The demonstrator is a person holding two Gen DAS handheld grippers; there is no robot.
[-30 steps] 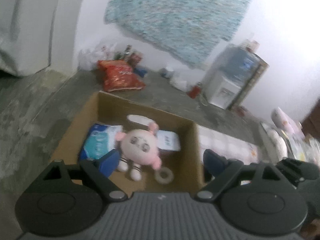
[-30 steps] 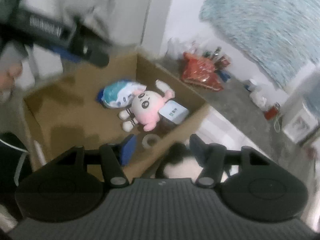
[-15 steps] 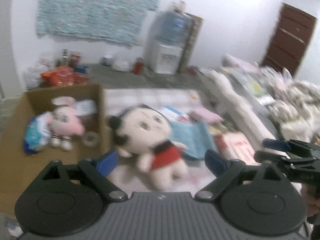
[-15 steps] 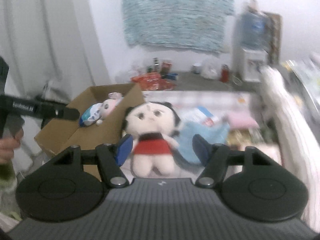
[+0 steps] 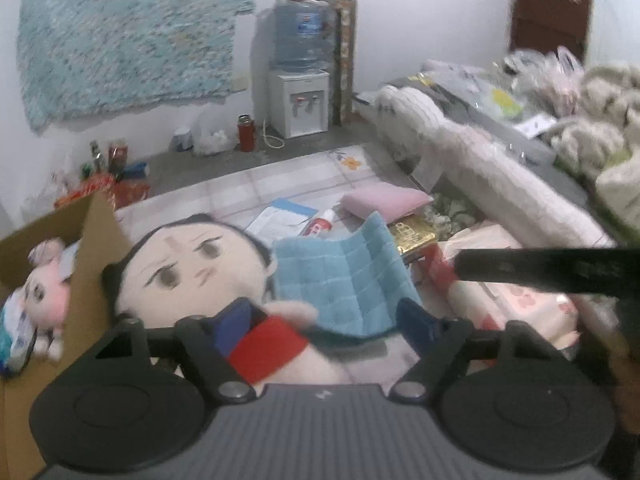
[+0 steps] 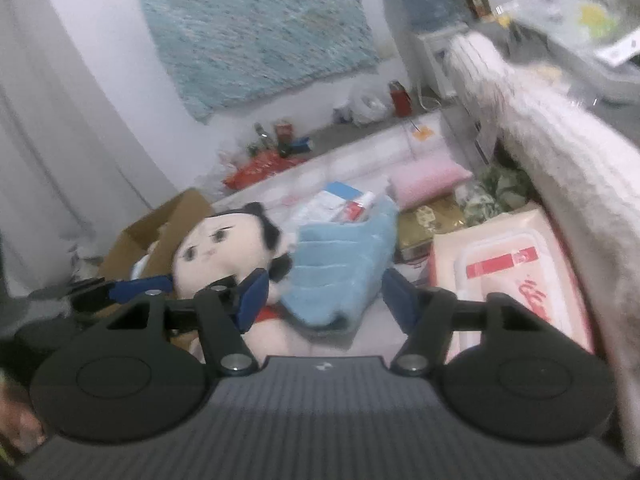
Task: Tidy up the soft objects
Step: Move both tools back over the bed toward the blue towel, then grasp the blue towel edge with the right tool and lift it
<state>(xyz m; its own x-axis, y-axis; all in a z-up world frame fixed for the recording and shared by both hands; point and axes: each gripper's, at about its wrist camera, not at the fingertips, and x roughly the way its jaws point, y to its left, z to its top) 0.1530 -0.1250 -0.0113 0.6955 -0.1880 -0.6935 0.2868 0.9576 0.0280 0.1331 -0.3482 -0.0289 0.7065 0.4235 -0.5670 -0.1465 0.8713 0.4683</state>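
A pink plush (image 5: 42, 300) already lies in the box (image 5: 94, 272), while the doll (image 5: 192, 276) and towel (image 5: 344, 280) wait on the mat (image 5: 280, 184), both jaws open.

We see a soft plush cloth doll (image 5: 188, 264), a waffle-textured blue cloth towel (image 5: 344, 280), a matt brown cardboard box (image 5: 94, 264) and a glossy plastic wipes pack (image 6: 508, 276).
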